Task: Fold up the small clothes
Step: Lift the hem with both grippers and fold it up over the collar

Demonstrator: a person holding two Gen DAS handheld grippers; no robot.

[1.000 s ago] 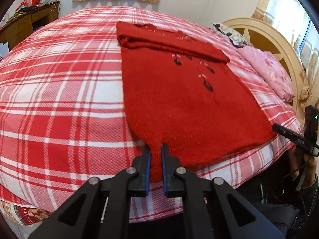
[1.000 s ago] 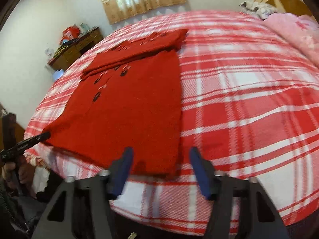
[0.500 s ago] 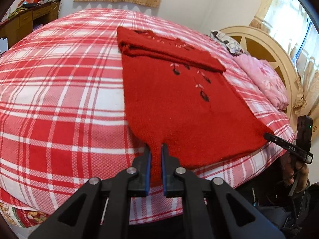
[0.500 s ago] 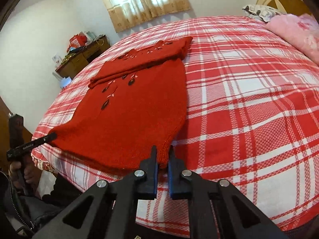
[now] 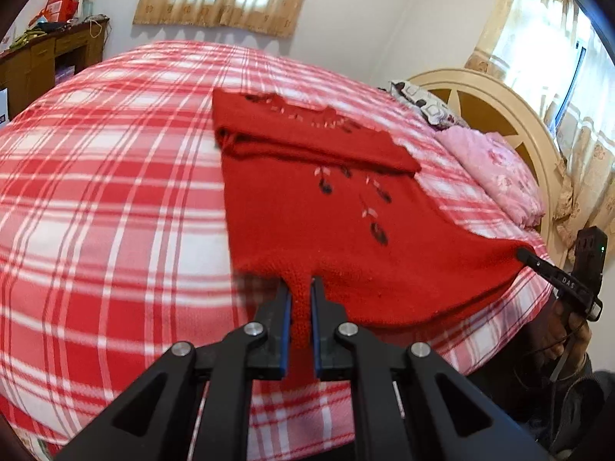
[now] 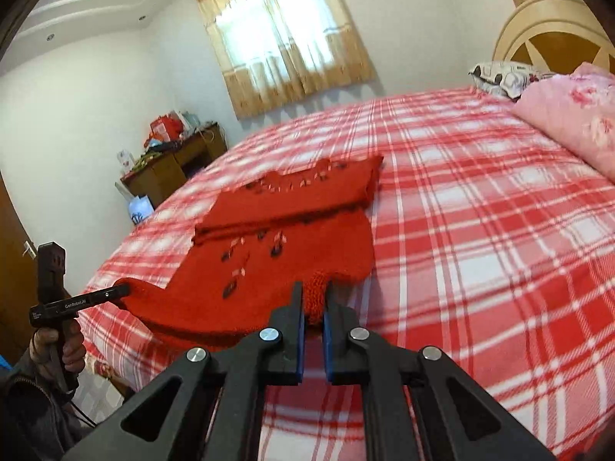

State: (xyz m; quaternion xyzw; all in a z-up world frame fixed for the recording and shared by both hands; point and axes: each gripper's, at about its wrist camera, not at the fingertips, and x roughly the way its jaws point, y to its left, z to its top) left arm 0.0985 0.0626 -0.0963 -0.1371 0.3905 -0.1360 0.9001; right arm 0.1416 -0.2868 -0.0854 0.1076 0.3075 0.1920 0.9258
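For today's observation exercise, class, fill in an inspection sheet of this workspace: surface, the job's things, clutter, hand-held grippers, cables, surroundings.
Surface: bed with red-and-white plaid cover.
Job's things: red knitted sweater, top part folded over, near hem raised off the cover.
Clutter: pink quilt and patterned pillow by the headboard.
Grippers: left hand-held gripper shut on one hem corner; right hand-held gripper shut on the other hem corner.
Cables: dark cord hanging below the hand holding the left one.
Surroundings: wooden desk with items on top, curtained window.
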